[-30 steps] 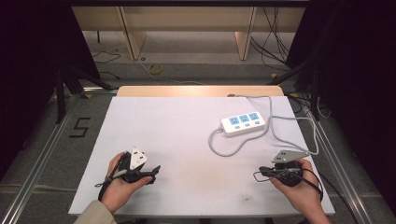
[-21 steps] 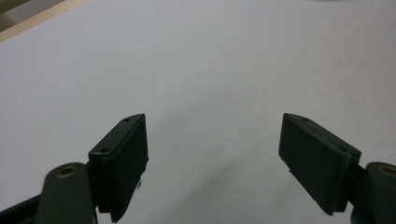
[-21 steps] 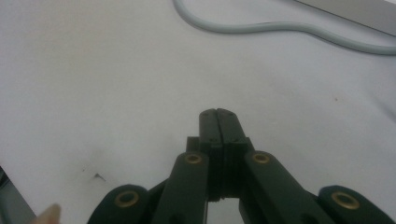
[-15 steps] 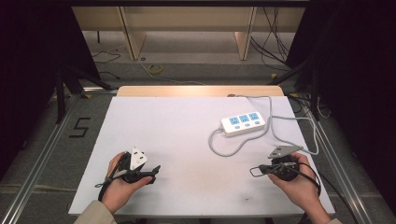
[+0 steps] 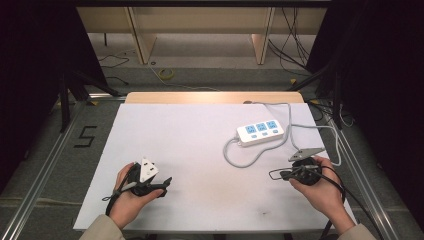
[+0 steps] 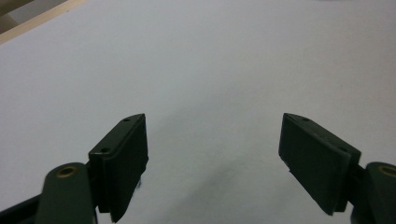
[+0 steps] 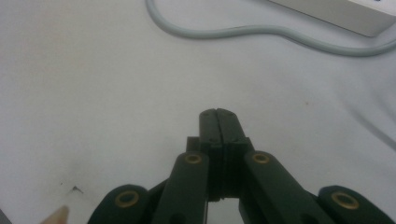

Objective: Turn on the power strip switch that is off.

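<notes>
Left gripper [image 5: 159, 184], black two-jaw tool with a white three-cornered plate on top, sits in the person's left hand [image 5: 131, 199] near the front-left corner of the white worktop [image 5: 190, 145]. Its jaws stand wide apart with nothing between them; in the left gripper view [image 6: 212, 154] bare white surface lies under the gap.

Right gripper [image 5: 274, 174], same black build with a grey three-cornered plate, is in the right hand [image 5: 320, 192] near the front-right corner, just inside the right edge. Jaws pressed fully together, nothing clamped; the right gripper view [image 7: 218, 116] shows the two pads flush against each other over bare worktop.

White power strip with three blue socket faces [image 5: 260, 132] lies flat on the right half of the worktop, toward the back edge, well apart from both grippers and nearer the right one. Its grey round cable [image 5: 250, 161] loops off the strip's left end toward the front, then curves back right; in the right gripper view the same cable [image 7: 224, 33] runs across ahead of the closed jaws, not touching them, with the strip's corner [image 7: 345, 14] at top right.
</notes>
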Motion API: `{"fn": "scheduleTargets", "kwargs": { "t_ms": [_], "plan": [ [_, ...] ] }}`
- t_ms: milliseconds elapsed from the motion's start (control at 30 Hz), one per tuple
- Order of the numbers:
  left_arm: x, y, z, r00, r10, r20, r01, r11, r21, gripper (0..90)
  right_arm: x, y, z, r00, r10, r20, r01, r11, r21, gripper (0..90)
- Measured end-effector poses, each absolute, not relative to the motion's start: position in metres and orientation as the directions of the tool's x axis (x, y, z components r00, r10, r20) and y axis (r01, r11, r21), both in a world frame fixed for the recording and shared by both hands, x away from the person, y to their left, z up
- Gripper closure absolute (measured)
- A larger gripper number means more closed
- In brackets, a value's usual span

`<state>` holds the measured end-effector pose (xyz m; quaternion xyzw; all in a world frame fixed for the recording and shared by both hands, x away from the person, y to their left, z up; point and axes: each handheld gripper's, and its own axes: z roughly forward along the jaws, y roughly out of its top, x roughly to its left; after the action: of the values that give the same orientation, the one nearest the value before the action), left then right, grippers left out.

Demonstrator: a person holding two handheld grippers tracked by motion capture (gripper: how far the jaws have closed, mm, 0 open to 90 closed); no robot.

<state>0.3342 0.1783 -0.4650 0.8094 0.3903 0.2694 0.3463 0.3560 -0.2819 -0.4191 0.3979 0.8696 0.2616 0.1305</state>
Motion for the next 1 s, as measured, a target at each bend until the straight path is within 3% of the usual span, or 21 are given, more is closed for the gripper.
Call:
{"fn": "scheduleTargets", "kwargs": {
  "t_ms": [1000],
  "plan": [
    [0.334,0.176,-0.466,0.554,0.815,0.171,0.445,-0.464,0.766,23.8,0.382,-0.281,-0.401,-0.624,0.781,-0.025,0.669,0.550,0.500,90.0]
  ]
}}
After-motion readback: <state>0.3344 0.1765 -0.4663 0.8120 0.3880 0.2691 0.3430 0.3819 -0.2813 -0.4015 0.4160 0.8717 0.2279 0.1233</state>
